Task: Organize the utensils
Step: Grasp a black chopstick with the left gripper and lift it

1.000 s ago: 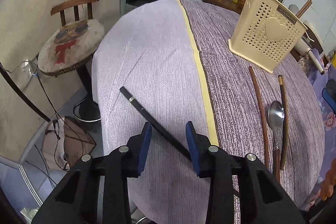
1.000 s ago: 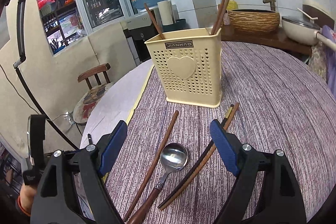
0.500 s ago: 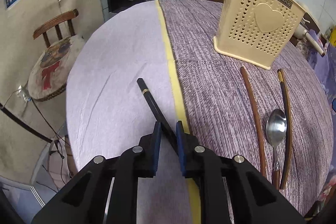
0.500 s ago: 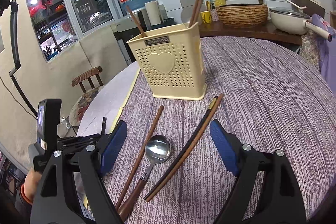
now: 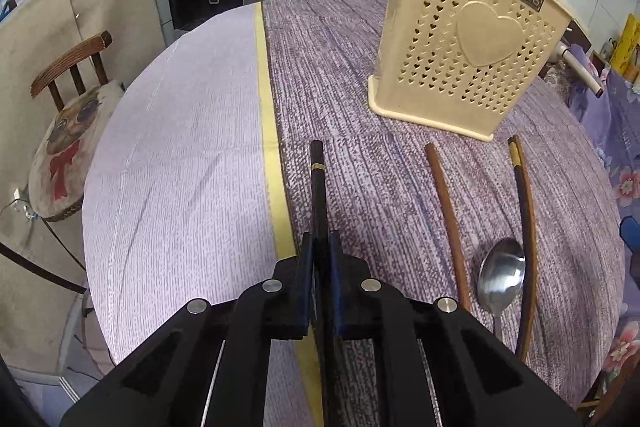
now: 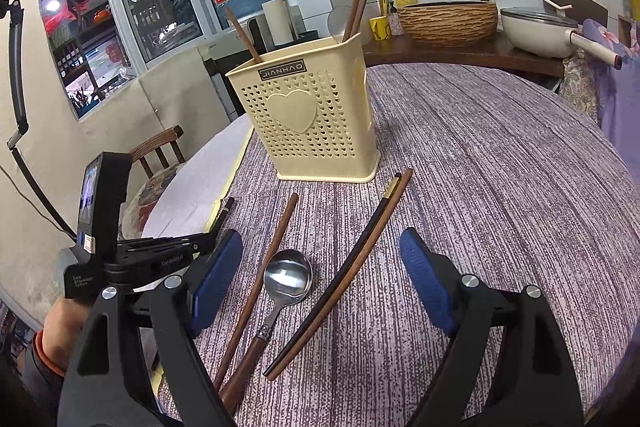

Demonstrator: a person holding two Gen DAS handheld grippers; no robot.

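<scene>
From the left wrist view, the left tool (image 5: 320, 259) is clamped on a black chopstick (image 5: 318, 183), whose gold-banded end juts straight ahead of the pads over the purple cloth of the worktop (image 5: 180, 147). Ahead and to the right of that tool stands the cream utensil holder (image 5: 464, 55); on the cloth to its right lie a brown chopstick (image 5: 444, 211), a spoon (image 5: 502, 275) and a dark pair of chopsticks (image 5: 528, 227).

The right wrist view adds what the first cannot: the right tool (image 6: 320, 263) stands wide apart, holding nothing, with the spoon (image 6: 288, 277) and the dark pair (image 6: 352, 259) on the cloth between and ahead of its fingers, and the brown chopstick (image 6: 268, 267) just inside its left finger. The holder (image 6: 308, 123) stands straight ahead, chopsticks standing in it. To its left the other tool (image 6: 212, 241) shows from the side, carried by a hand (image 6: 64, 327), the black stick's tip (image 6: 228, 205) poking past it.
</scene>
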